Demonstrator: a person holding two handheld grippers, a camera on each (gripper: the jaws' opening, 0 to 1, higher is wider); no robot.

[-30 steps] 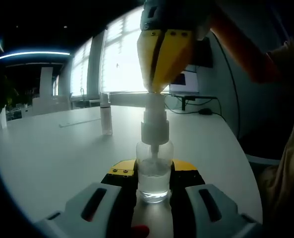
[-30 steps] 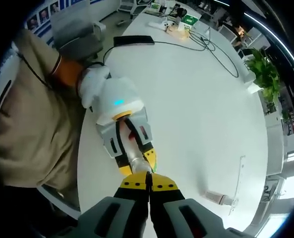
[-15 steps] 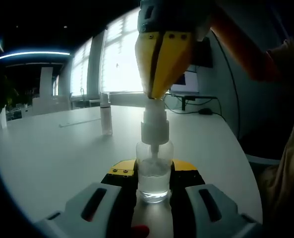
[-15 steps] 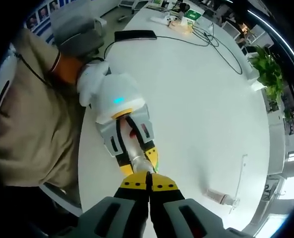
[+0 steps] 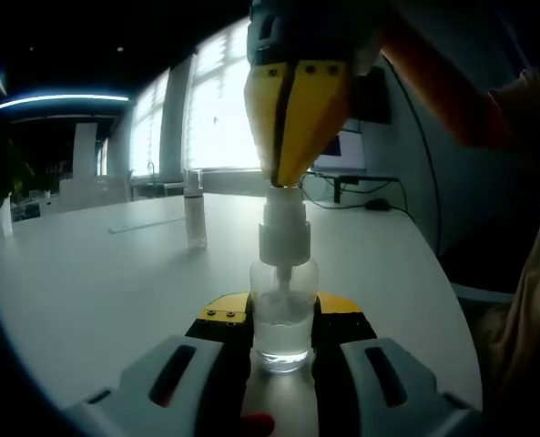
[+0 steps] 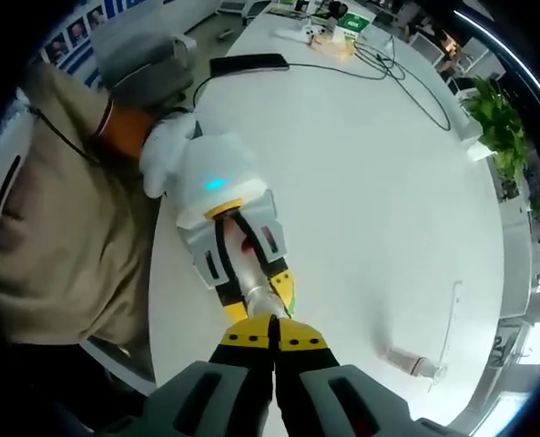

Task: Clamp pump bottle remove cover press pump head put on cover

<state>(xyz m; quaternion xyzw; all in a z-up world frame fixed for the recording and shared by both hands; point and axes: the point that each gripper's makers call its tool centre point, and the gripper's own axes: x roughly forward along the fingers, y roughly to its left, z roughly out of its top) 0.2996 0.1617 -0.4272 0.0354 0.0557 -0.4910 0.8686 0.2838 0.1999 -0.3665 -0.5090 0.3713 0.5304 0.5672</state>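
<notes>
A small clear plastic pump bottle (image 5: 280, 320), partly filled with a clear liquid and standing upright on the white table (image 5: 87, 282), is clamped between the yellow-tipped jaws of the left gripper (image 5: 281, 320), which are pressed against its sides low in the left gripper view. The bottle's white pump head (image 5: 283, 228) is seen above its neck, and the right gripper (image 5: 286, 177) is brought down onto it from above, its two yellow jaws drawn together into a wedge whose tip touches the top of the pump head. In the right gripper view the same contact is looked down upon: the right gripper (image 6: 270, 320) is seen with its jaws closed against each other with nothing held between them, their tips set on the bottle (image 6: 253, 296), which is held by the left gripper (image 6: 251, 293), itself gripped by a white-gloved hand (image 6: 165, 150) of a person in a tan top (image 6: 56, 228). A clear cylindrical cover (image 5: 194, 211) is seen standing upright well apart from the bottle on the table, near a long clear strip (image 5: 147, 223); in the right gripper view the cover (image 6: 412, 362) appears beside that strip (image 6: 449, 323). Black cables (image 6: 379, 73) and a green potted plant (image 6: 499, 118) are seen toward the table's far edge.
</notes>
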